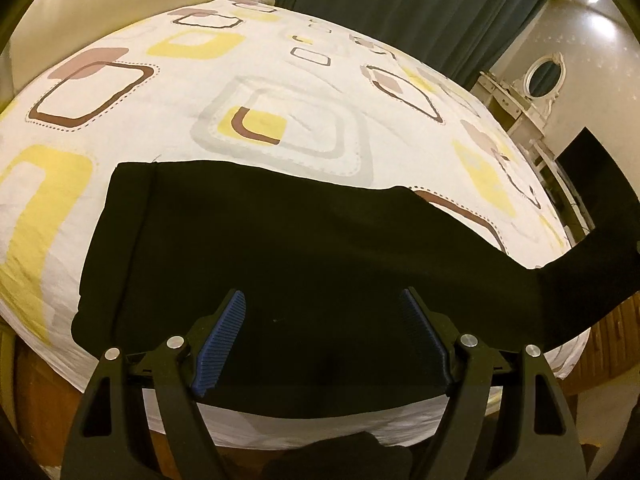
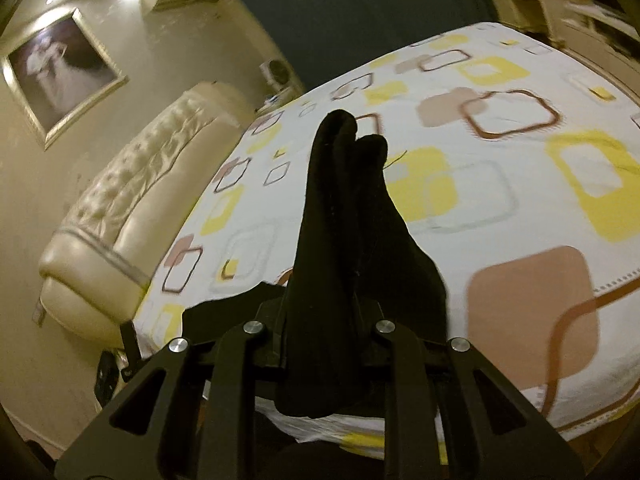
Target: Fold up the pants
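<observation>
My left gripper (image 1: 322, 336) is hovering with its blue ribbed pads (image 1: 219, 342) spread wide, pinching nothing, just above the near edge of the black fabric pants (image 1: 280, 248). The pants are lying flat on the white bedsheet printed with yellow and brown rounded squares (image 1: 280, 92). Their squared end is sitting to the left of my left gripper, and their long axis is running crosswise in front of it, off to my right. At the far right of the left wrist view the cloth is rising off the bed into the air.

My right gripper (image 2: 332, 320) is pressing together on that raised end: a bunched fold of black cloth is sticking up between its fingers, hiding the pads. In the right wrist view the cream tufted headboard (image 2: 132, 216) is lying off to the left, with the sheet spreading beyond the cloth.

I judge the coming move turns on this: the lifted end is in my right gripper, so the fold runs leftward along the long axis toward the flat end, which lies nearer my left gripper.
</observation>
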`<state>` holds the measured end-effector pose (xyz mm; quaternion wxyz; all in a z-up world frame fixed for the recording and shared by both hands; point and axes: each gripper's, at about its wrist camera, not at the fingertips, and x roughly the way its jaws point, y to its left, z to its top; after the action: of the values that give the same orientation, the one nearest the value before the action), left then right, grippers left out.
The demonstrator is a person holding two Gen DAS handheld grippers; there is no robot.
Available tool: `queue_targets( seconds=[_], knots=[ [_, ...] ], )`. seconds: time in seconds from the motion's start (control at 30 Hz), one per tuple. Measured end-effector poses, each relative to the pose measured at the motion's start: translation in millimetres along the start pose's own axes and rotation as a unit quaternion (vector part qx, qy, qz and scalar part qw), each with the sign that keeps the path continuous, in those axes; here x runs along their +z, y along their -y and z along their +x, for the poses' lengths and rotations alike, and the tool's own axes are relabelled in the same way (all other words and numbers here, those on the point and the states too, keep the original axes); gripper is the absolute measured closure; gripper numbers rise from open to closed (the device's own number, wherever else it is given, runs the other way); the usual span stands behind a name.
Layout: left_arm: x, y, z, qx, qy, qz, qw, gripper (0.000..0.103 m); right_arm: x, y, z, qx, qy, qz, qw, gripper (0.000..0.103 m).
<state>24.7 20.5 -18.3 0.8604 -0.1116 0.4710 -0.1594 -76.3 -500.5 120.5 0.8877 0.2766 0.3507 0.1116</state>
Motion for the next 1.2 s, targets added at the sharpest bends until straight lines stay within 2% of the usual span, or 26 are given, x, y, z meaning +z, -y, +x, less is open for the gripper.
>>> queue_targets(
  seconds=[0.17, 0.37, 0.53, 0.8, 1.2],
  knots=[
    [0.3, -1.9, -1.9, 0.003, 0.004, -0.003, 1.0000, 0.025, -10.9, -37.0, 32.1, 0.001, -0.022, -0.027, 0.999, 0.083],
    [1.6, -3.5, -2.9, 0.000, 0.006, -0.013, 0.9999, 0.025, -27.8, -60.0, 59.3, -0.004, -0.040, -0.041, 0.998, 0.083],
    [2.2, -3.6, -2.0, -0.002, 0.006, -0.013, 0.9999, 0.025, -40.5, -73.2, 76.7, -0.014, -0.052, -0.056, 0.997, 0.083],
    [1.0, 0.9, -1.8, 0.000, 0.005, -0.003, 1.0000, 0.025, -60.8, -91.2, 107.9, -0.059, -0.065, -0.086, 0.992, 0.083],
    [1.1, 3.3, 1.8, -0.003, 0.003, -0.001, 1.0000, 0.025, -92.1, -106.6, 155.7, -0.093, -0.092, -0.115, 0.985, 0.083]
  ],
)
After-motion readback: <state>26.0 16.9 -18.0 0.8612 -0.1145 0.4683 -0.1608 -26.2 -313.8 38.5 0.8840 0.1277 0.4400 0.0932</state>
